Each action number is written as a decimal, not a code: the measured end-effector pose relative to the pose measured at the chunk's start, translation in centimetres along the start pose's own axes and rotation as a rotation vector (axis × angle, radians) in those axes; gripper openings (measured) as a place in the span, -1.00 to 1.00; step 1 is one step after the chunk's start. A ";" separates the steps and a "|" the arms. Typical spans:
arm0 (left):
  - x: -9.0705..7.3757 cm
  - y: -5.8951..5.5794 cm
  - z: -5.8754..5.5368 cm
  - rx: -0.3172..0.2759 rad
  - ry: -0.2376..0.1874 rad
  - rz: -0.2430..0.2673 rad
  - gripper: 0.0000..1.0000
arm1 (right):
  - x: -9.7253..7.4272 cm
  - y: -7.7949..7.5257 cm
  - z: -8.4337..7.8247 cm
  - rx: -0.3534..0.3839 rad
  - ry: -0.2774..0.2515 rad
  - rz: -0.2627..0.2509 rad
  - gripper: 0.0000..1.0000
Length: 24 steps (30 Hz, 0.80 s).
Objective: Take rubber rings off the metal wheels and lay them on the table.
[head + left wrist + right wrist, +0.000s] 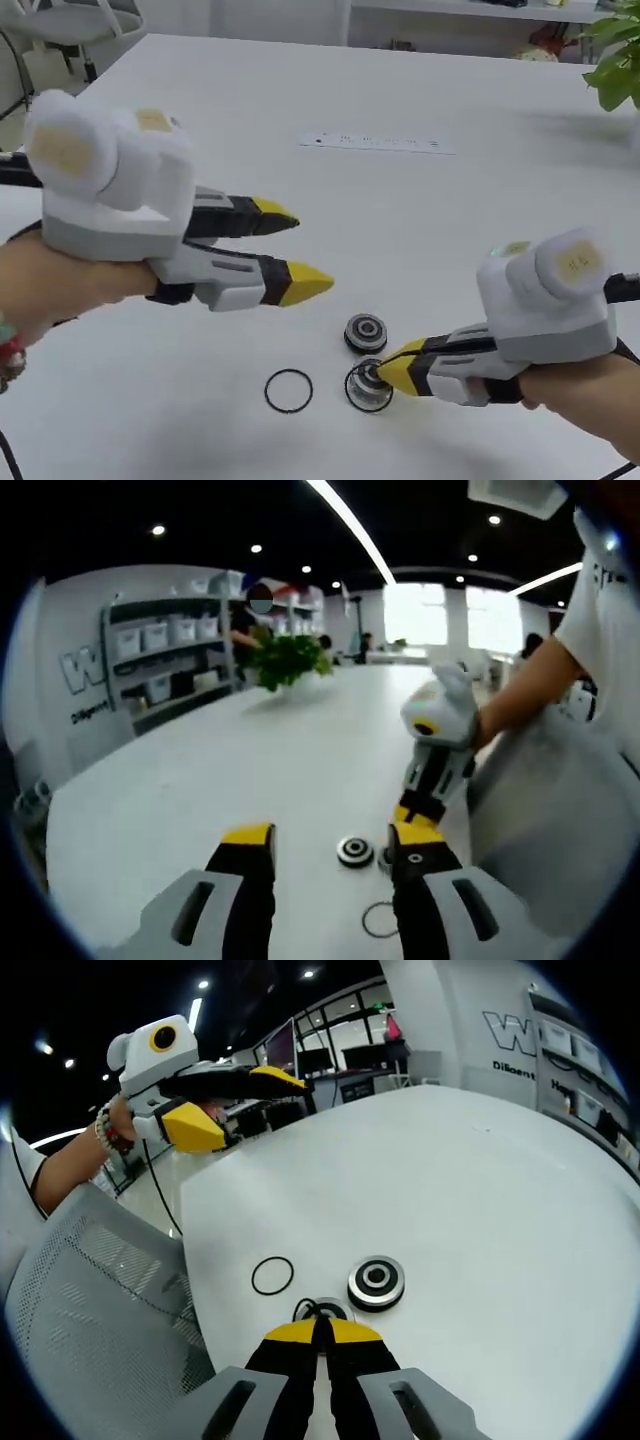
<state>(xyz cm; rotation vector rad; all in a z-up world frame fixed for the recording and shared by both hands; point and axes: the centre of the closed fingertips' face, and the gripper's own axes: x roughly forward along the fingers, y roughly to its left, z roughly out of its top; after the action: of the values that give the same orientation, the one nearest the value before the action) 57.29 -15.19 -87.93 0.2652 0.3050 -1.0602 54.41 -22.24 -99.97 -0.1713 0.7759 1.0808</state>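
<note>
On white table (pixel 420 90), thin black ring (pixel 266 390), shiny grooved wheel (pixel 366 332)

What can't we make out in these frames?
- Right gripper view: right gripper tips cover the near wheel; hold on its ring unclear.
- Head view: far wheel too small to tell whether it carries a ring.
- Left gripper view: one jaw of the left gripper hides most of the near wheel.

White hand-held grippers (pixel 305 250) (pixel 388 366), yellow tips (pixel 300 283), beaded bracelet (pixel 103 1128)
</note>
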 end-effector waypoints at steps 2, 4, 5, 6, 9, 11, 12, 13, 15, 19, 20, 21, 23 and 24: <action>-0.9 -0.1 0.1 0.013 -0.004 0.007 0.00 | 0.0 0.0 0.1 0.004 -0.007 0.001 -1.00; -2.1 -0.3 0.2 0.019 -0.006 0.010 0.03 | -0.1 0.0 0.3 0.010 -0.015 0.006 -1.00; -2.7 -0.5 0.2 0.023 -0.008 0.012 0.05 | -0.2 0.1 0.4 0.011 -0.016 0.007 -1.00; -3.2 -0.5 0.1 0.025 -0.008 0.016 0.10 | -0.2 0.1 0.4 0.011 -0.017 0.007 -1.00; -4.5 -0.6 -0.2 0.025 -0.019 0.035 0.26 | -0.3 0.1 0.7 0.008 -0.025 0.005 -1.00; -5.4 -0.6 -1.0 0.021 -0.013 0.060 0.31 | -0.5 0.1 1.0 0.015 -0.039 0.007 -1.00; -5.8 -0.5 -1.3 0.026 -0.008 0.073 0.33 | -0.6 0.1 1.2 0.017 -0.045 0.007 -1.00; -6.2 -0.5 -1.8 0.028 0.000 0.087 0.35 | -0.7 0.1 1.4 0.017 -0.052 0.007 -1.00; -6.8 -0.7 -2.4 0.008 0.003 0.098 0.44 | -0.7 0.1 1.5 0.018 -0.058 0.006 -1.00; -7.7 -1.0 -3.6 -0.036 -0.008 0.121 0.69 | -0.7 0.0 1.6 0.024 -0.064 0.003 -1.00; -7.8 -1.2 -4.1 -0.053 -0.006 0.128 0.72 | -0.8 0.0 1.7 0.028 -0.069 0.003 -1.00; -7.8 -1.3 -4.3 -0.060 -0.005 0.130 0.74 | -0.8 0.0 1.8 0.030 -0.073 0.004 -1.00; -7.8 -1.6 -4.9 -0.080 -0.004 0.133 0.77 | -0.9 0.1 1.9 0.033 -0.081 0.004 -1.00; -7.8 -1.8 -5.1 -0.088 -0.006 0.133 0.79 | -0.9 0.2 2.0 0.036 -0.083 0.006 -1.00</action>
<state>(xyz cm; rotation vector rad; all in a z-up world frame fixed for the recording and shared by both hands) 51.55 -7.91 -89.93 0.2003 0.3240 -0.9139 55.02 -21.86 -97.91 -0.0935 0.7209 1.0725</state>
